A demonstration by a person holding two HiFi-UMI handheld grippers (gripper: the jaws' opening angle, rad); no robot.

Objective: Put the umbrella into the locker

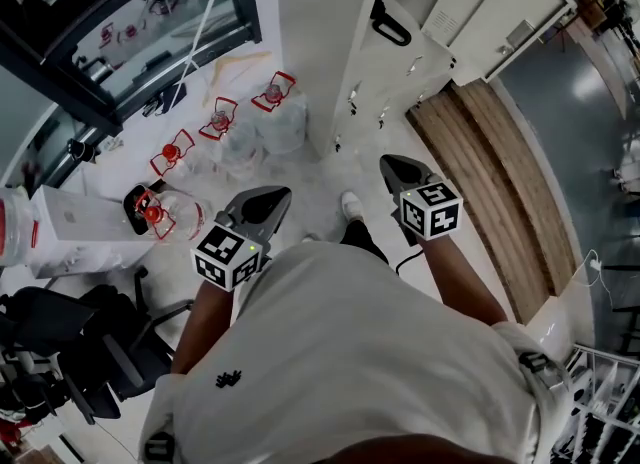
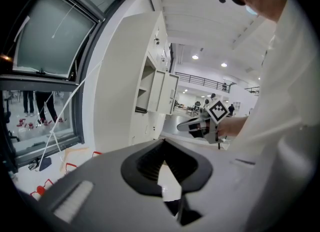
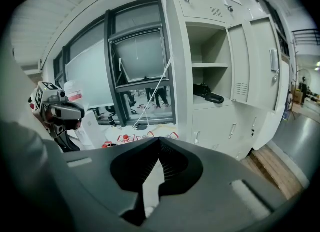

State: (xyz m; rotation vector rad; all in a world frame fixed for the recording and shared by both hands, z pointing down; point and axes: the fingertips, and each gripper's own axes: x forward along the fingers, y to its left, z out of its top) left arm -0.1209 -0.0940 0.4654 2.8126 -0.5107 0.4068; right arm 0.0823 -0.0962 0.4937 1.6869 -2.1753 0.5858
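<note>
Close to me, my left claw and right claw are both shut tight and hold nothing, so I think the job is done. Farther off, the black umbrella lies at the shelf's front edge inside the open locker.

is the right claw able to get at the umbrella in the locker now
Probably yes: the locker door stands open and nothing lies between the right claw and the umbrella, though its jaws are shut.

a black umbrella lies on the locker shelf, and clear jugs stand on the floor.
</note>
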